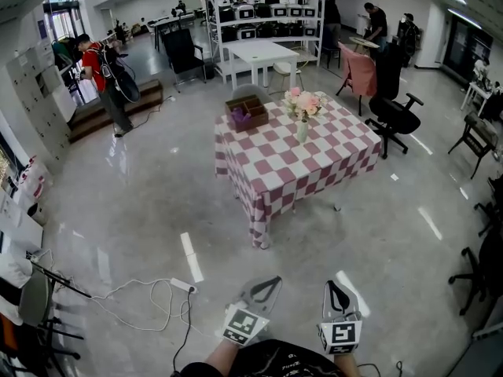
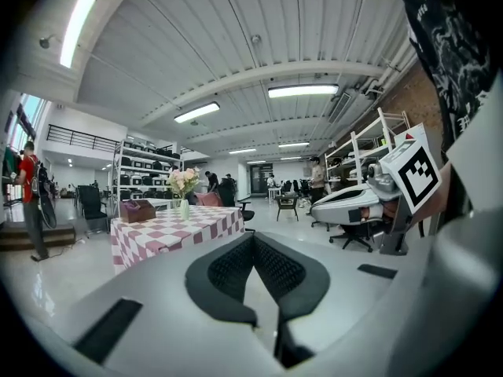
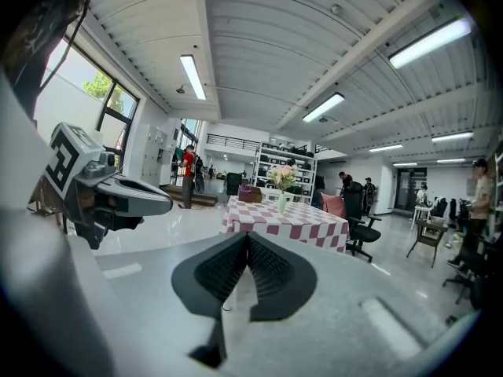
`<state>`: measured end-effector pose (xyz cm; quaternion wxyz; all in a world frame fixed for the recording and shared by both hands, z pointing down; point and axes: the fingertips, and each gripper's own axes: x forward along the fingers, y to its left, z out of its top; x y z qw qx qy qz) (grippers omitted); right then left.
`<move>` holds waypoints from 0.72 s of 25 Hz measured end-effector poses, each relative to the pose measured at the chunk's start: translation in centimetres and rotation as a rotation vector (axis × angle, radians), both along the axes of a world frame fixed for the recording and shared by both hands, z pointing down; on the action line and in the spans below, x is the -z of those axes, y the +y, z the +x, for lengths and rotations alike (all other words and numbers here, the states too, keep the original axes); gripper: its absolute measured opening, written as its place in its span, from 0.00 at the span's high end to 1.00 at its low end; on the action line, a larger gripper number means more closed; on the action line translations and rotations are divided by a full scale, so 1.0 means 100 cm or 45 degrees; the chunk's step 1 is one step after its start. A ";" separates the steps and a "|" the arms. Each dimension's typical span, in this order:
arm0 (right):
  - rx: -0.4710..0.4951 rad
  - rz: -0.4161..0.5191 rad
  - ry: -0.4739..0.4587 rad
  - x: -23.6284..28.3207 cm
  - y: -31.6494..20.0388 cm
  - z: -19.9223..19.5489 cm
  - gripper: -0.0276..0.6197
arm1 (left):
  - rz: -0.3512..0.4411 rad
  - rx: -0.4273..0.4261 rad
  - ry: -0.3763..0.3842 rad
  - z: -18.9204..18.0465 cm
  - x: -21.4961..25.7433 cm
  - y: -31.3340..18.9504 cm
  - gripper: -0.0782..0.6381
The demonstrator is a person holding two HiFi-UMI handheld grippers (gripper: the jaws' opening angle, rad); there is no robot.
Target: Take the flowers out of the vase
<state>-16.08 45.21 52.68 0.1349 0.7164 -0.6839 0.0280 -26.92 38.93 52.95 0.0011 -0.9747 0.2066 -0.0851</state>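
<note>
The left tongs [image 2: 253, 239] and the right tongs [image 3: 247, 237] are both pressed together, with nothing between their pads. They point almost level toward the far middle of the room.

The flowers [image 1: 305, 103], pink and white, stand upright in a slim pale vase [image 1: 302, 130] toward the far side of the counter [image 1: 314, 175]. The counter wears a red-and-white checkered cloth and is well apart from the tongs, so the step in hand, I think, is the walk to it.

To do this well, the person should come to the near side and spread one pair of tongs in good time. That pair can pinch the stems just above the vase mouth and lift straight up. The other pair should steady the vase, because it looks light and easy to tip.

A brown box [image 1: 246, 112] sits at the far left corner of the counter, apart from the vase. On the floor at near left, a white power strip [image 1: 182, 286] with its cable lies beside the path. A black office chair [image 1: 397, 115] stands just right of the counter.
</note>
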 end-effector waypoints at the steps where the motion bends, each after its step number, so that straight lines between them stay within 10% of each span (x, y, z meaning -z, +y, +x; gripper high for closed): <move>1: -0.003 0.000 -0.007 0.001 -0.006 -0.001 0.95 | 0.006 -0.009 -0.001 0.001 0.001 -0.006 0.88; 18: -0.041 0.001 0.033 -0.001 -0.094 -0.011 0.95 | 0.053 -0.079 -0.047 -0.003 -0.005 -0.103 0.88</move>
